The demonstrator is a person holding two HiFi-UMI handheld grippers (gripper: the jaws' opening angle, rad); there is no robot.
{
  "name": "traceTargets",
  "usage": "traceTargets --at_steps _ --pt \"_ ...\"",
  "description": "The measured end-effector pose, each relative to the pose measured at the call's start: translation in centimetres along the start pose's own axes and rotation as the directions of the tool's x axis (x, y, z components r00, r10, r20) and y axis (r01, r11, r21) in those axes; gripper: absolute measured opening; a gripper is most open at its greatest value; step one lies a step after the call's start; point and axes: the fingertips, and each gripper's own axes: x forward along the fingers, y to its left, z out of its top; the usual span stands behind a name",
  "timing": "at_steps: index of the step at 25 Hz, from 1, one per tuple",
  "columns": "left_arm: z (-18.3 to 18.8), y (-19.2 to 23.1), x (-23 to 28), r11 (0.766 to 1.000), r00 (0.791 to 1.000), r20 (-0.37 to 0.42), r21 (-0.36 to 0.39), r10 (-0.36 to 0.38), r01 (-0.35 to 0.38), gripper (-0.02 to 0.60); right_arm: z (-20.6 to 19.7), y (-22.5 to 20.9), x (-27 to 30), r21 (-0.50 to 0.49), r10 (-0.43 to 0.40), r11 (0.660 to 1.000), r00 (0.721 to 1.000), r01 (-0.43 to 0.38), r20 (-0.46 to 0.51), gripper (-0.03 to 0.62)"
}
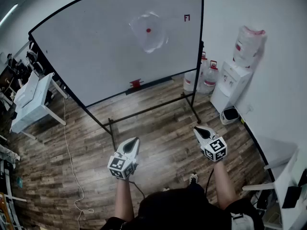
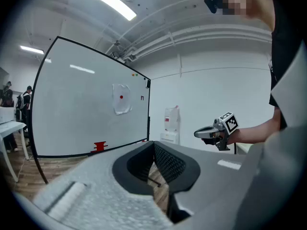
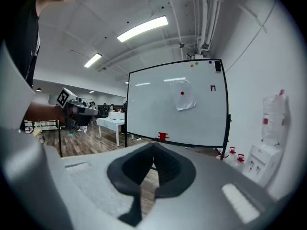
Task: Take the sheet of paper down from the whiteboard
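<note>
A crumpled white sheet of paper (image 1: 149,31) hangs on the whiteboard (image 1: 96,51), pinned by a red magnet (image 1: 148,30). The sheet of paper (image 2: 121,98) also shows in the left gripper view, and the sheet of paper (image 3: 183,96) in the right gripper view. Both grippers are held well short of the board, above the wooden floor. My left gripper (image 1: 133,143) is shut with nothing in it. My right gripper (image 1: 199,130) has its jaws together and empty as well. Each points toward the board.
A red eraser (image 1: 136,84) sits on the board's bottom rail. The board's stand legs (image 1: 111,128) reach out over the floor. A water dispenser (image 1: 240,63) and bottles (image 1: 208,78) stand at the right wall. A white table (image 1: 33,99) is left. A cable (image 1: 72,166) lies on the floor.
</note>
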Motion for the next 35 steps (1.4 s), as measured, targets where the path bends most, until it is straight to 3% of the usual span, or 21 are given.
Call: traceTargets --at_steps 15,22,27,32,35 --pt "1.6 -3.9 10.7 0.997 0.997 -0.002 -0.007 0.080 -0.080 0.011 -0.6 -11.8 1.2 -0.013 0.109 0.994 0.994 -0.109 0.013 0.004" --pt "3.4 -7.7 14.7 0.996 0.992 0.087 -0.008 0.088 -0.088 0.012 -1.9 -16.8 0.6 -0.025 0.165 0.986 0.986 -0.166 -0.015 0.005" --pt "4.9 -10.4 16.6 0.996 0.986 0.142 0.002 0.092 -0.093 0.011 -1.8 -19.1 0.0 0.002 0.251 0.968 0.968 -0.251 0.023 0.004" --pt "4.3 -12.2 18.5 0.991 0.991 0.062 0.055 0.120 -0.123 0.011 -1.8 -20.1 -0.6 0.012 0.341 0.939 0.938 -0.343 0.062 0.005" --pt "3.8 -13.0 19.0 0.989 0.991 0.030 0.065 0.131 -0.133 0.011 -2.9 -20.7 -0.4 0.009 0.348 0.937 0.936 -0.349 0.045 0.005"
